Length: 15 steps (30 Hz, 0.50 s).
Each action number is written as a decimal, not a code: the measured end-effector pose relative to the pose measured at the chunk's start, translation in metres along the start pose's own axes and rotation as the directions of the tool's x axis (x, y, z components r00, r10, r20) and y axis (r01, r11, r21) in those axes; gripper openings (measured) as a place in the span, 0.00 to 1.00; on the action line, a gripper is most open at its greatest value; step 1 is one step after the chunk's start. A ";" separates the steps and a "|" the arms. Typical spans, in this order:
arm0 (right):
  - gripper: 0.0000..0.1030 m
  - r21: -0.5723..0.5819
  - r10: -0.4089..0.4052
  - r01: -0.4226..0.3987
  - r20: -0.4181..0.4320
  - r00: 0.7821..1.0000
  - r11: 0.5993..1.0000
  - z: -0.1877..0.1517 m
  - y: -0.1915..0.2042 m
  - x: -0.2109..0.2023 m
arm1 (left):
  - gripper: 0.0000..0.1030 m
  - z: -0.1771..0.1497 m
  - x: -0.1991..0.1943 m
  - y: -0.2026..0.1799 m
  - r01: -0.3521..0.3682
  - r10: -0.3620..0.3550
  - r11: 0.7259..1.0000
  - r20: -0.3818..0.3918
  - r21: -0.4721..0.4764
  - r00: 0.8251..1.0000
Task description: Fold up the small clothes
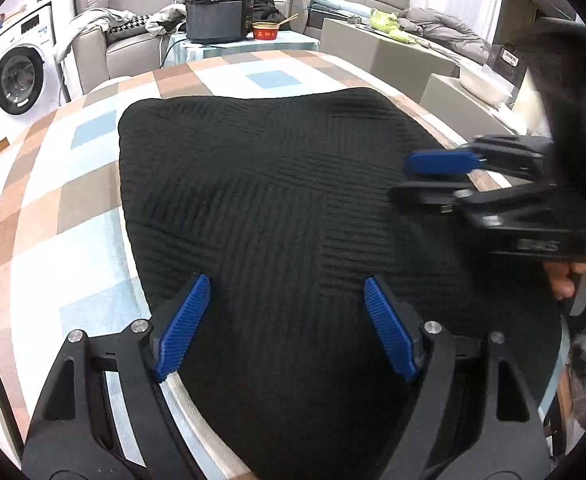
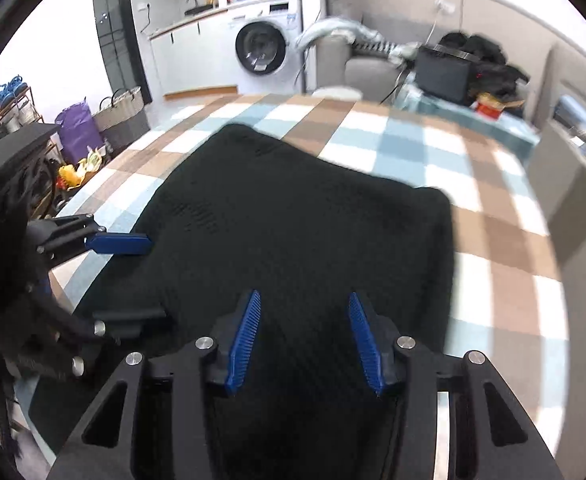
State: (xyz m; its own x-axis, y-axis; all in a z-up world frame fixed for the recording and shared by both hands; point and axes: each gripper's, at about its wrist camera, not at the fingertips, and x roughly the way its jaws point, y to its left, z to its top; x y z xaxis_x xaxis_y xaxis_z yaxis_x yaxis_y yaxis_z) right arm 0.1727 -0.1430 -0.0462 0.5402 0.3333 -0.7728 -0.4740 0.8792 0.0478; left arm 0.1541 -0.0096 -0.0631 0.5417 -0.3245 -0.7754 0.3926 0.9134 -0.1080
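Note:
A black ribbed knit garment (image 1: 269, 184) lies flat on the checkered tablecloth (image 1: 53, 184); it also shows in the right wrist view (image 2: 301, 216). My left gripper (image 1: 287, 292) is open and empty, hovering over the garment's near edge. It shows at the left of the right wrist view (image 2: 149, 280). My right gripper (image 2: 303, 304) is open and empty above the garment's near part. It enters the left wrist view from the right (image 1: 405, 178), over the garment's right side.
A black appliance (image 1: 217, 18) and a red bowl (image 1: 265, 32) stand on a side table beyond the table. A washing machine (image 1: 17, 76) is at far left. Sofas with piled clothes (image 1: 445, 28) line the back. Baskets and bags (image 2: 101, 124) stand on the floor.

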 end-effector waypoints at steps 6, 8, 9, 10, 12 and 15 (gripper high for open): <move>0.44 0.006 -0.013 0.014 -0.026 1.000 1.000 -0.002 -0.012 0.008 | 0.76 -0.006 -0.006 0.005 0.028 -0.028 1.000 -0.002 0.013 1.000; 0.42 0.023 -0.009 0.009 -0.013 1.000 1.000 -0.010 -0.017 0.000 | 0.76 -0.008 -0.010 0.009 0.030 -0.030 0.999 -0.004 0.010 1.000; 0.42 0.027 -0.023 0.023 -0.012 1.000 0.999 -0.012 -0.019 -0.004 | 0.76 -0.008 -0.013 0.008 0.028 -0.028 1.000 -0.003 0.013 1.000; 0.42 0.035 -0.017 0.017 -0.007 1.000 0.999 -0.015 -0.020 -0.008 | 0.76 -0.007 -0.014 0.008 0.019 -0.019 1.000 0.001 0.018 1.000; 0.42 0.047 -0.010 0.009 0.012 1.000 0.999 -0.016 -0.020 -0.015 | 0.76 -0.001 -0.016 0.009 -0.018 0.017 1.000 0.025 0.022 1.000; 0.42 0.047 -0.021 0.020 0.021 1.000 0.999 -0.007 -0.017 -0.015 | 0.76 0.013 -0.009 0.014 -0.040 0.040 0.999 0.040 0.005 0.998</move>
State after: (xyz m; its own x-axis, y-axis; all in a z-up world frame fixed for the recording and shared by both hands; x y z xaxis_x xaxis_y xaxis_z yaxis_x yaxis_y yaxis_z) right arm 0.1682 -0.1654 -0.0403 0.5642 0.3219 -0.7602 -0.4303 0.9006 0.0620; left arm 0.1641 0.0031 -0.0493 0.5865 -0.2976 -0.7533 0.3745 0.9243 -0.0735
